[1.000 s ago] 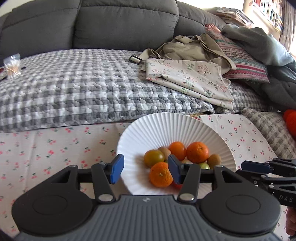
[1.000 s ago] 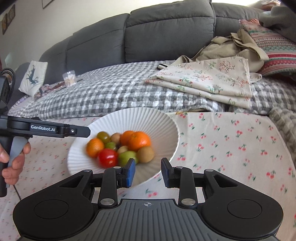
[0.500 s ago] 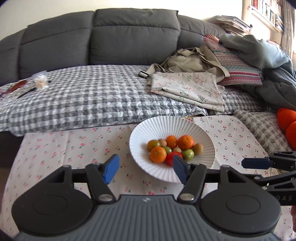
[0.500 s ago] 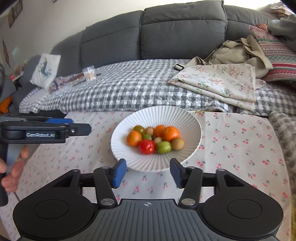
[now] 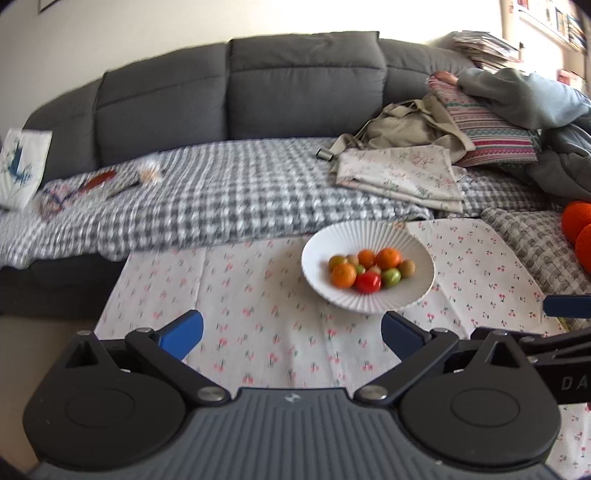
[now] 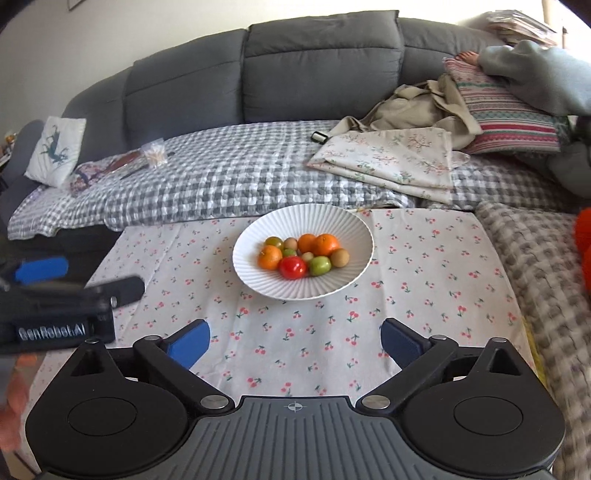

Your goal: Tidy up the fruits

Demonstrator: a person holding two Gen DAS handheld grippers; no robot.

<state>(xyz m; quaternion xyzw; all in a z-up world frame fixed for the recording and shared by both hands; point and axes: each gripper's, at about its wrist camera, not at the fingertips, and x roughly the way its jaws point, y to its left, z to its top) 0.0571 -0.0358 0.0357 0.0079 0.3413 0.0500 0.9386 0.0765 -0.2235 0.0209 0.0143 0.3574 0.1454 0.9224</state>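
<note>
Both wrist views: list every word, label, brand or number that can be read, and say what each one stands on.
"GenRobot.AI": white letters, slightly blurred, on the black body of the left tongs, seen in the right wrist view.
"DA": white letters cut off by the frame edge, on the black body of the right tongs, seen in the left wrist view.
Stacked papers on the sofa back and the shelf spines: too small and blurred to read.

A white ribbed bowl (image 6: 303,284) sits on the cherry-print cloth (image 6: 424,280) over the worktop, holding a small heap of fruit. Three oranges (image 6: 270,257), a red tomato (image 6: 293,267) at the front, a green fruit (image 6: 319,265) just beside it and a brownish one (image 6: 339,257) at the right lie bunched together, touching, in the bowl's middle.
</note>
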